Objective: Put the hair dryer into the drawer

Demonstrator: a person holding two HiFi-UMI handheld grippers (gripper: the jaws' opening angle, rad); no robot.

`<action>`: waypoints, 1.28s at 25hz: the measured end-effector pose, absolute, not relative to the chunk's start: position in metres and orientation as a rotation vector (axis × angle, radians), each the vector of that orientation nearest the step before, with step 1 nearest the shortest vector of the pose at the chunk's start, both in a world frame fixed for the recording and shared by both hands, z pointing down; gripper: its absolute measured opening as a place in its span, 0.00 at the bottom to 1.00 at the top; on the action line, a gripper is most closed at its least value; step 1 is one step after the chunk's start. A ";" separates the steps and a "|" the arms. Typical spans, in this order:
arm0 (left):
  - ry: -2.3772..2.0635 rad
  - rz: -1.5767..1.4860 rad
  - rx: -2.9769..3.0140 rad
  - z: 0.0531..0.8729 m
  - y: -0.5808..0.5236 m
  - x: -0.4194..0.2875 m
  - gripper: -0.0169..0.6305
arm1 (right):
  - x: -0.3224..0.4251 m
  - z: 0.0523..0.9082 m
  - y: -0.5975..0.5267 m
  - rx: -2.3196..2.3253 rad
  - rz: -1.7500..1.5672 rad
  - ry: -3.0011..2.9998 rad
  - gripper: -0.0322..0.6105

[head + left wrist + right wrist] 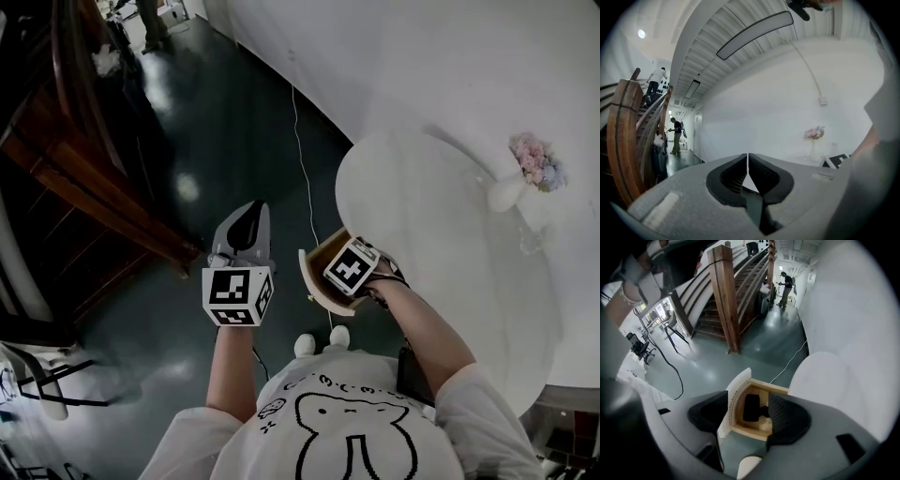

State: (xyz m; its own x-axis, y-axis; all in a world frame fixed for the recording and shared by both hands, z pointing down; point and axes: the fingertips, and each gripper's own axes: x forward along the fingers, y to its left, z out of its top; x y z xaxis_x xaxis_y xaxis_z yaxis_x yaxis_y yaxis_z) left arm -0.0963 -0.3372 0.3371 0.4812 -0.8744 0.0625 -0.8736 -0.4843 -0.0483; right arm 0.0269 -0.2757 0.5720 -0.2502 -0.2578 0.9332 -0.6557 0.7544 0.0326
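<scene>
A wooden drawer (317, 272) with a curved white front (735, 392) stands pulled out from the round white table (441, 225). A black hair dryer (751, 408) lies inside it on the wooden bottom. My right gripper (750, 400) points steeply down above the drawer, its jaws open, the dryer showing in the gap below them and apart from the pads. In the head view only its marker cube (352, 267) shows over the drawer. My left gripper (251, 210) is held level over the floor to the drawer's left; its jaws (748, 161) are shut on nothing.
A white vase of flowers (516, 183) stands on the table's far side. A wooden staircase (726, 296) rises at the left. A white cable (302, 159) runs across the dark green floor. A chair (37, 380) is at the lower left. People (676, 136) stand far off.
</scene>
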 end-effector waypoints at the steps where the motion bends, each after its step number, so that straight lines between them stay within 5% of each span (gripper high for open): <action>1: 1.579 -0.121 -2.695 0.335 -0.338 -0.093 0.06 | 0.030 0.566 -0.277 0.722 0.430 -1.840 0.46; 10: 1.508 -0.091 -2.670 0.310 -0.341 -0.074 0.06 | 0.055 0.504 -0.300 0.922 0.402 -1.974 0.34; 17: 1.463 -0.054 -2.665 0.296 -0.339 -0.060 0.06 | 0.084 0.450 -0.306 1.147 0.375 -2.048 0.05; 26: 1.408 -0.033 -2.678 0.290 -0.335 -0.042 0.06 | 0.116 0.381 -0.301 1.484 0.454 -2.274 0.05; 32: 1.375 -0.015 -2.692 0.285 -0.330 -0.034 0.06 | 0.137 0.324 -0.285 1.693 0.219 -2.348 0.05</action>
